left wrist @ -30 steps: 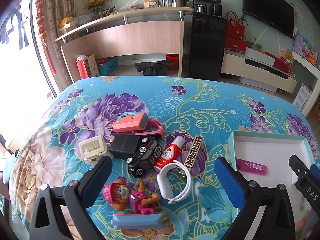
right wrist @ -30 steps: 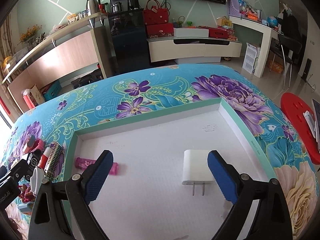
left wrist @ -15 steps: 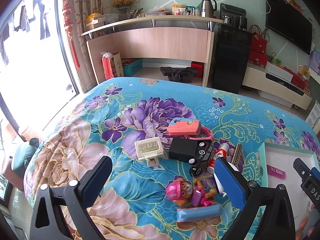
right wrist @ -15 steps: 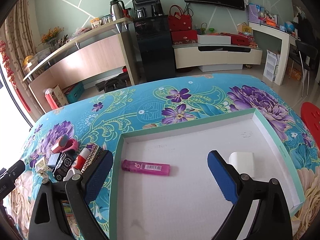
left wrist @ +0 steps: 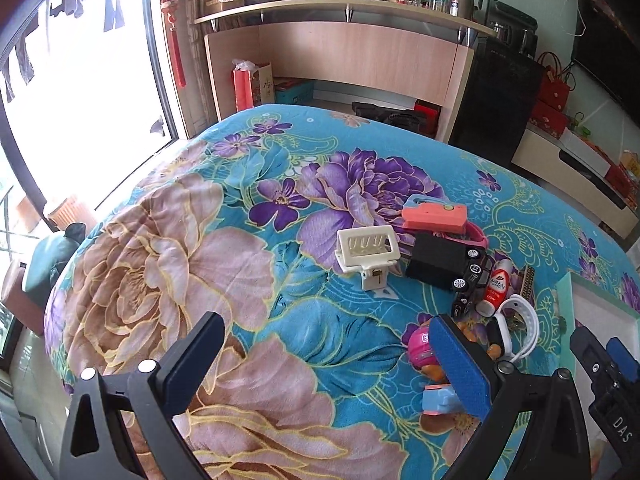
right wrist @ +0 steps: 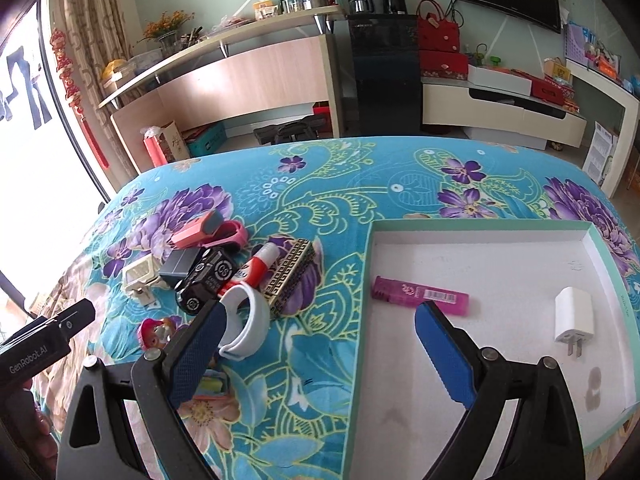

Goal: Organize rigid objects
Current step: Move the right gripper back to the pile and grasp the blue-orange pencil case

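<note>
Both my grippers, left (left wrist: 326, 364) and right (right wrist: 320, 344), hang with jaws spread and empty. The shallow white tray with a teal rim (right wrist: 472, 232) already holds a pink lighter (right wrist: 420, 295) and a white plug adapter (right wrist: 573, 314). The black toy car (right wrist: 204, 276), white bangle (right wrist: 245, 326) and the rest sit clustered beside it on the floral cloth (left wrist: 200, 240), within easy reach.

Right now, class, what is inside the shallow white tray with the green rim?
Inside the tray lie a pink lighter and a white plug adapter, apart from each other. The right gripper and its fingers cover part of the tray's near floor, so that part cannot be checked.
</note>
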